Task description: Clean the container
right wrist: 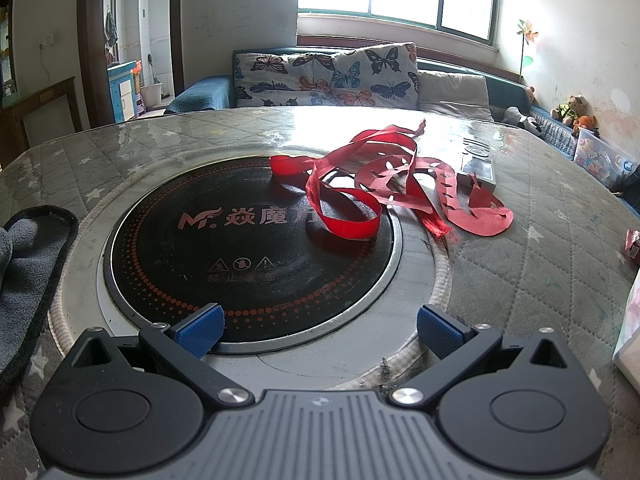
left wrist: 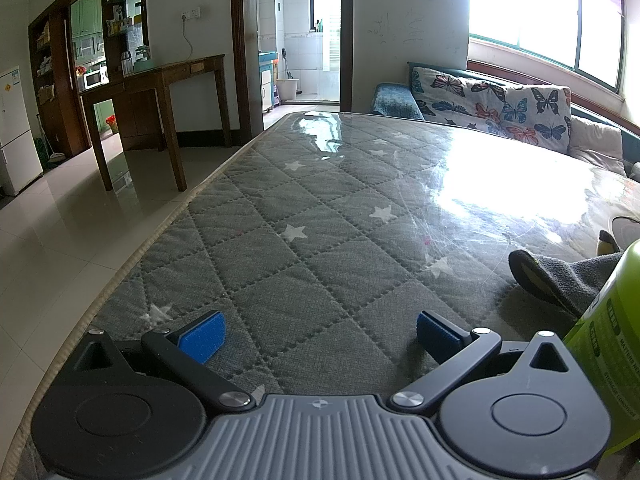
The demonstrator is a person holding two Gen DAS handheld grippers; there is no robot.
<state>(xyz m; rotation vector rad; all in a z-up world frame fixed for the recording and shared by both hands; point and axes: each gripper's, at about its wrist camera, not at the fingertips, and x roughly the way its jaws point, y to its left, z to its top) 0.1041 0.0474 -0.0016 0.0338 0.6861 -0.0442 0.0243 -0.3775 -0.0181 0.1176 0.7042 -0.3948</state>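
A green cylindrical container point(left wrist: 608, 344) with label text stands at the far right edge of the left wrist view, just right of my left gripper point(left wrist: 320, 334), which is open over the quilted table cover with nothing between its blue pads. A grey cloth point(left wrist: 560, 276) lies beyond the container; the same grey cloth point(right wrist: 28, 276) shows at the left edge of the right wrist view. My right gripper point(right wrist: 320, 330) is open and empty, hovering at the near rim of a round black cooktop point(right wrist: 248, 248) set into the table.
Red ribbons and cut red paper point(right wrist: 384, 188) lie across the cooktop's far right side. A remote control point(right wrist: 478, 160) lies behind them. A white box point(right wrist: 630, 332) sits at the right edge. The table's left edge point(left wrist: 168, 224) drops to a tiled floor. A sofa point(left wrist: 500, 108) stands beyond.
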